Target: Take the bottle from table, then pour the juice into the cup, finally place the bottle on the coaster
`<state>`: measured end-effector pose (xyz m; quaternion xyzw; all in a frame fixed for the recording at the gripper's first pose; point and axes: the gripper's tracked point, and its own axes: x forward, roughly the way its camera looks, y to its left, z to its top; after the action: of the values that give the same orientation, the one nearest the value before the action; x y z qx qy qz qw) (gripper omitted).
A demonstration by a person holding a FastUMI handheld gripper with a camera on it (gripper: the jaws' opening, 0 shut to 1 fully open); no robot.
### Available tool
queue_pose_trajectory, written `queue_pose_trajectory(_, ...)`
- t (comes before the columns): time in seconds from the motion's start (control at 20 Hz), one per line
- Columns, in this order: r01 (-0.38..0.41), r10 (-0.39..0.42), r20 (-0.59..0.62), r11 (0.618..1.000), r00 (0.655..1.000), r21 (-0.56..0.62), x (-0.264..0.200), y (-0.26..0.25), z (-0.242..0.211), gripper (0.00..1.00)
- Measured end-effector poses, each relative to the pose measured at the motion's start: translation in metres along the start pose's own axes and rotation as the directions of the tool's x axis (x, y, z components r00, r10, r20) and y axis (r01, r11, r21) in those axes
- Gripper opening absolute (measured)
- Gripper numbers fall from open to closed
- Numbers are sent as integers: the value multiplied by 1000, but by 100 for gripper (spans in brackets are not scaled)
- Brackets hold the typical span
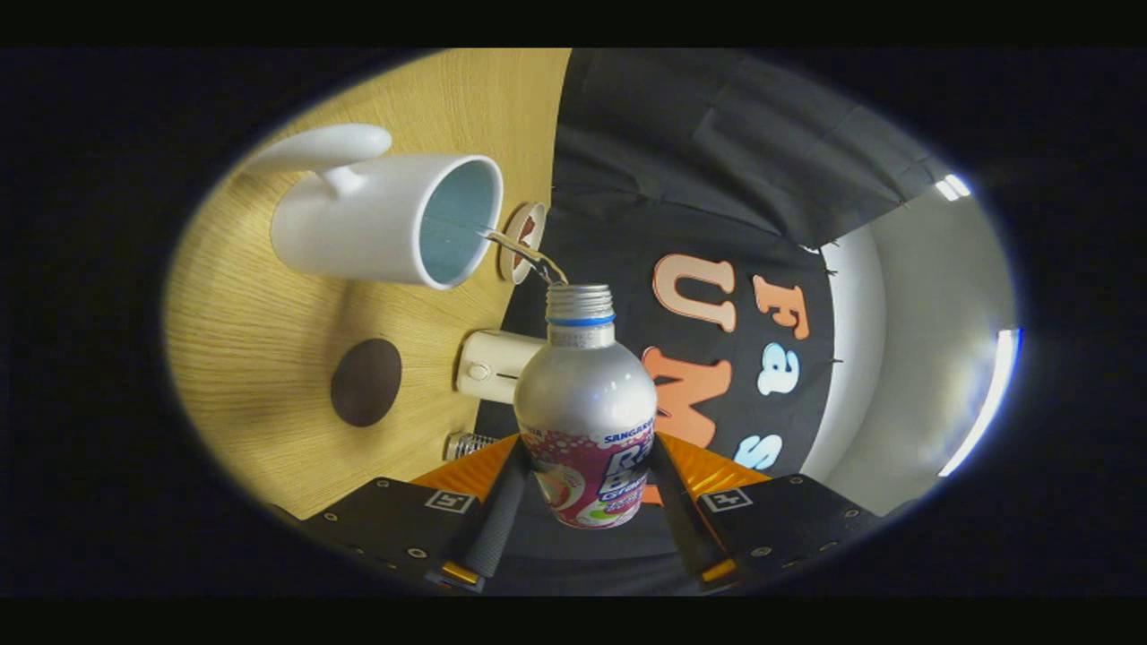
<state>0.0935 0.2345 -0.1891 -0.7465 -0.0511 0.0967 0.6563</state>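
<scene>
The gripper (587, 488) pinches the silver aluminium bottle with a pink and white printed label (586, 412), one finger (502, 515) pressed to each side of its lower body. The bottle is uncapped (its threaded neck with a blue ring is bare) and held tipped, mouth towards the large white ceramic cup with a pale blue inside (385, 215). A thin clear stream of juice (524, 255) runs from the bottle mouth into the cup's opening. The cup stands on the light wooden table (260, 340). Near it on the table lie a round dark brown coaster (366, 382), a cream-white box-shaped object (491, 365) and a small silver ridged cap (466, 444). Beyond the cup sits a small round wooden-rimmed item (521, 240), close to the booth's black cloth wall (681, 161).
</scene>
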Motion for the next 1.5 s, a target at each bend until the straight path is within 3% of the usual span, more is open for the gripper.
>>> queue_pose_trajectory(1.5, 60, -53, 69, 992, 996, -110, 1, -9, 2, 76)
